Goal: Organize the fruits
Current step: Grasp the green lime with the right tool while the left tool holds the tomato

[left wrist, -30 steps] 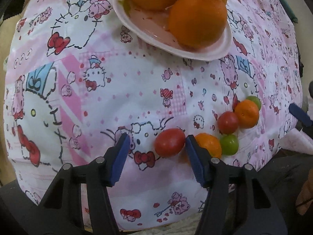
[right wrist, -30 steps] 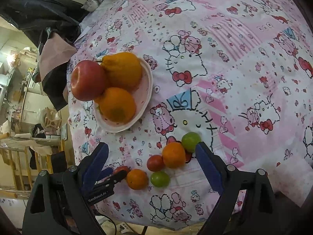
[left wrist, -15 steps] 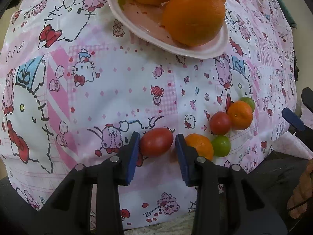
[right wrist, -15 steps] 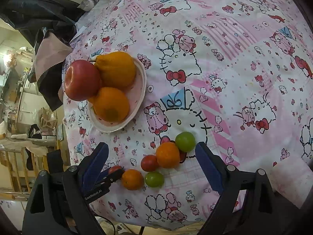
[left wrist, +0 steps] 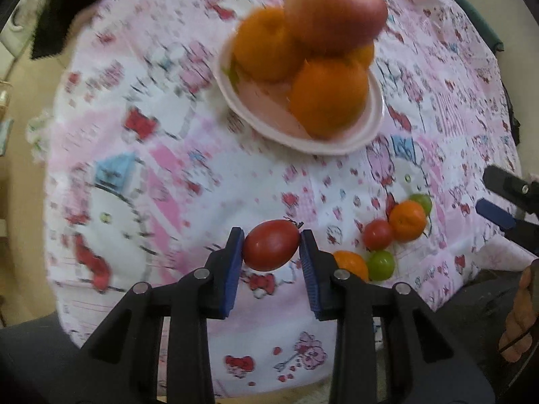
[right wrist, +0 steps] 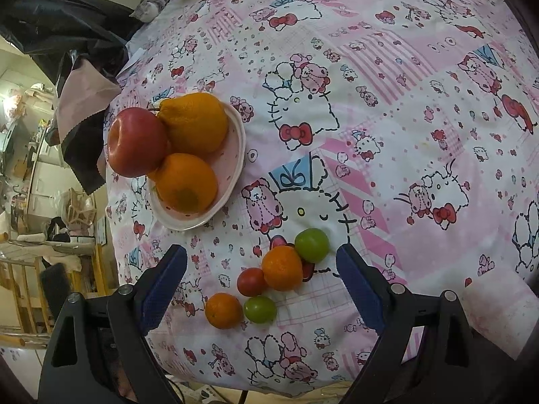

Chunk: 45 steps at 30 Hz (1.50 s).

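Left tool pinching red tomato near the plate side of the tomato cluster; right tool spread wide over that cluster.

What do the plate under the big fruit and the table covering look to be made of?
Plate: probably glazed ceramic, possibly melamine; its pale pink rim looks smooth, rigid and slightly glossy, with small printed dots.
Table covering: likely a woven cotton-type fabric, matte, printed with pink cartoon cats and bows; it shows soft folds and drapes over the table edge.
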{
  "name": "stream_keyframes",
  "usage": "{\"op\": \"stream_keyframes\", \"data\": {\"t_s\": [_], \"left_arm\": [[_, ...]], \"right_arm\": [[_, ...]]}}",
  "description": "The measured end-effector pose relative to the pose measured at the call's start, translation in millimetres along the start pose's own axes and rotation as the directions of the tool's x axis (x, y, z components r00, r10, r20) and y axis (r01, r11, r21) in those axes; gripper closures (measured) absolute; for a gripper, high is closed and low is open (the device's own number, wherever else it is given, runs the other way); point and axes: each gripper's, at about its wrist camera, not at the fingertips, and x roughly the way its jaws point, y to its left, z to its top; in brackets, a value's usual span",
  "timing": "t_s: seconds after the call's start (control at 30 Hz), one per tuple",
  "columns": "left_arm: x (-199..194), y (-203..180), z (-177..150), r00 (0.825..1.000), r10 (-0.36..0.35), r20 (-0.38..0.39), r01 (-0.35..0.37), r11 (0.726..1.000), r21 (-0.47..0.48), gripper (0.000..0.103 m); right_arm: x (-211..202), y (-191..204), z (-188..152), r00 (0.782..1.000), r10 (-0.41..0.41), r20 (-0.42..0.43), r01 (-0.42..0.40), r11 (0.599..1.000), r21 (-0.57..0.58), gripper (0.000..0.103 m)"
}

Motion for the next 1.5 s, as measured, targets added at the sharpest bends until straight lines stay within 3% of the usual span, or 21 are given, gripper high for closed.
{"op": "stream_keyframes", "data": {"t_s": [0.2,0.33,0.43,0.57,0.67,0.8,0.9,0.97,1.0,1.03,1.07,1.33,1.5], "left_arm": [[-24,19,7,0.996,0.035,0.085,-0.029,0.997,-0.065,0.074],[-34,25,8,0.992,0.036,0.120,-0.025,0.995,-0.094,0.074],[-35,24,10,0.992,0.031,0.124,-0.019,0.996,-0.091,0.074],[-36,18,12,0.991,0.023,0.128,-0.013,0.997,-0.076,0.074],[-38,14,12,0.991,0.014,0.135,-0.005,0.998,-0.068,0.074],[-41,14,11,0.989,0.014,0.147,-0.005,0.998,-0.063,0.074],[-42,16,12,0.989,0.017,0.147,-0.008,0.998,-0.066,0.074],[-42,17,12,0.989,0.023,0.147,-0.013,0.997,-0.071,0.074],[-42,18,12,0.989,0.026,0.148,-0.015,0.997,-0.074,0.074],[-42,20,12,0.988,0.028,0.149,-0.017,0.997,-0.077,0.074],[-41,21,12,0.988,0.030,0.149,-0.018,0.997,-0.079,0.074],[-40,25,14,0.985,0.041,0.165,-0.027,0.995,-0.091,0.074],[-46,24,12,0.975,0.022,0.222,-0.006,0.997,-0.074,0.074]], "right_arm": [[3,-6,0,1.000,0.011,-0.009,-0.010,0.999,0.035,0.013],[17,-16,4,0.998,0.010,-0.061,-0.005,0.996,0.085,0.033],[34,-22,5,0.993,-0.017,-0.118,0.029,0.994,0.102,0.041],[49,-23,5,0.983,-0.114,-0.145,0.126,0.989,0.077,0.041],[58,-27,7,0.977,-0.140,-0.161,0.155,0.984,0.086,0.041],[68,-35,7,0.980,-0.089,-0.178,0.117,0.982,0.151,0.041],[78,-38,7,0.977,-0.102,-0.188,0.134,0.978,0.162,0.042],[83,-37,6,0.973,-0.128,-0.192,0.158,0.976,0.152,0.047],[81,-37,6,0.974,-0.127,-0.189,0.156,0.976,0.150,0.053],[81,-35,7,0.975,-0.121,-0.188,0.150,0.978,0.147,0.066],[79,-35,7,0.974,-0.132,-0.185,0.159,0.977,0.139,0.069],[60,-32,6,0.986,-0.103,-0.129,0.119,0.985,0.123,0.070],[36,-22,8,0.998,0.025,-0.049,-0.019,0.991,0.129,0.070]]}}
